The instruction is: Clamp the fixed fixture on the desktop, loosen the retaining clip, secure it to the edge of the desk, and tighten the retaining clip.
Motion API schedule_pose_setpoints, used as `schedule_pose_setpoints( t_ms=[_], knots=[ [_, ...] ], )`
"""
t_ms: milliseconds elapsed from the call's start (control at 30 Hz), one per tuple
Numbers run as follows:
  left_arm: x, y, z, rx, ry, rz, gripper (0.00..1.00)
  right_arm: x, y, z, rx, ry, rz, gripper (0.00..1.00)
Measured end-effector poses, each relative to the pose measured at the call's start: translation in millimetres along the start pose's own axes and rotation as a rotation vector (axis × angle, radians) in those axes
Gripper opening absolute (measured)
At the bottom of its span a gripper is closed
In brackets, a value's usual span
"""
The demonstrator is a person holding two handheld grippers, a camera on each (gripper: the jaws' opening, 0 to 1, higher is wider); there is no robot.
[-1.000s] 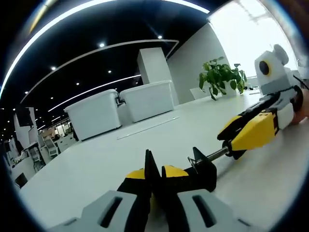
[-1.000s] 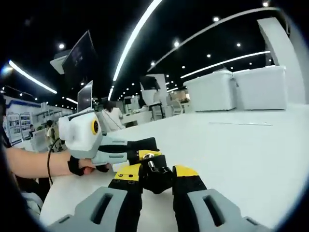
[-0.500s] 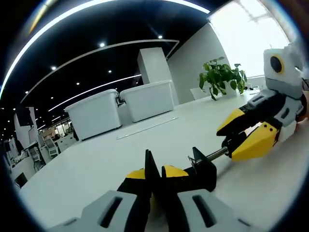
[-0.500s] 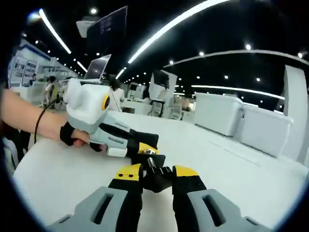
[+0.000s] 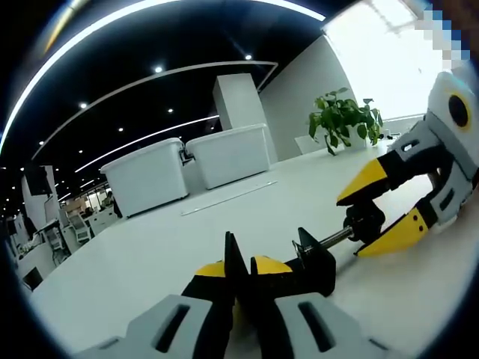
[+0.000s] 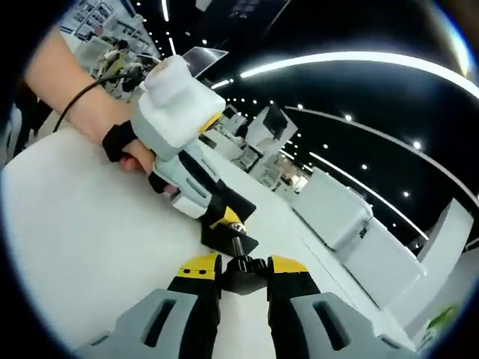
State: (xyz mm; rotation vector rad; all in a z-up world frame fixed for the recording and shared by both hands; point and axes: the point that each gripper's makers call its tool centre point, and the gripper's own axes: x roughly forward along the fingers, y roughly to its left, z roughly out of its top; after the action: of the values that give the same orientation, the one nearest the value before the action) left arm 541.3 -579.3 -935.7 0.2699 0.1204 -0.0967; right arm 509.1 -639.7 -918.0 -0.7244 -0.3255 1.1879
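**Loosening the clip, both claws on the fixture**

A wide white desk is running back through an open office under strip lighting, with two white bins and a potted plant sitting well behind the work.

Taking the fixture as the landmark: in the left gripper view, the left gripper is pinching the fixture's black body, its yellow-tipped jaws pressed together on the near end, holding it down on the desk. From that body a threaded metal rod is reaching away toward the black knob at its far end. The right gripper is coming in from beyond the knob, its yellow jaws standing one above and one below it; they appear to be touching the knob, though a slight gap on the upper side cannot be ruled out.

In the right gripper view, the same knob is sitting between the right gripper's own jaws, which are closing against its sides. Just past it lies the fixture body, with the left gripper and a person's hand behind it.

The step in hand looks like loosening the retaining clip: one claw bracing, the other twisting. The next move probably calls for turning the knob while the body is kept from rotating, then carrying the opened fixture to the desk edge.
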Motion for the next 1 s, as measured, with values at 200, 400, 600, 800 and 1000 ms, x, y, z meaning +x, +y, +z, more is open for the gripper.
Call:
schedule_pose_setpoints(
  t_ms=[200, 400, 600, 800, 1000],
  knots=[
    [-0.3, -0.1, -0.1, 0.000, 0.000, 0.001, 0.09, 1.7, -1.8, -0.5, -0.038, 0.005, 0.002, 0.23],
    [-0.2, 0.2, -0.2, 0.001, 0.000, 0.002, 0.09, 3.3, -1.6, -3.3, -0.111, 0.016, 0.000, 0.24],
    [0.1, 0.5, -0.3, 0.001, 0.000, 0.002, 0.09, 1.6, 0.4, -2.3, -0.161, 0.021, -0.004, 0.23],
    [0.0, 0.5, -0.1, 0.001, 0.000, 0.002, 0.09, 0.4, 1.5, -0.2, -0.217, 0.025, -0.005, 0.22],
    [0.0, 0.4, -0.1, 0.001, 0.000, 0.003, 0.09, -1.9, 4.9, 1.0, -0.264, 0.031, -0.008, 0.21]
  ],
)
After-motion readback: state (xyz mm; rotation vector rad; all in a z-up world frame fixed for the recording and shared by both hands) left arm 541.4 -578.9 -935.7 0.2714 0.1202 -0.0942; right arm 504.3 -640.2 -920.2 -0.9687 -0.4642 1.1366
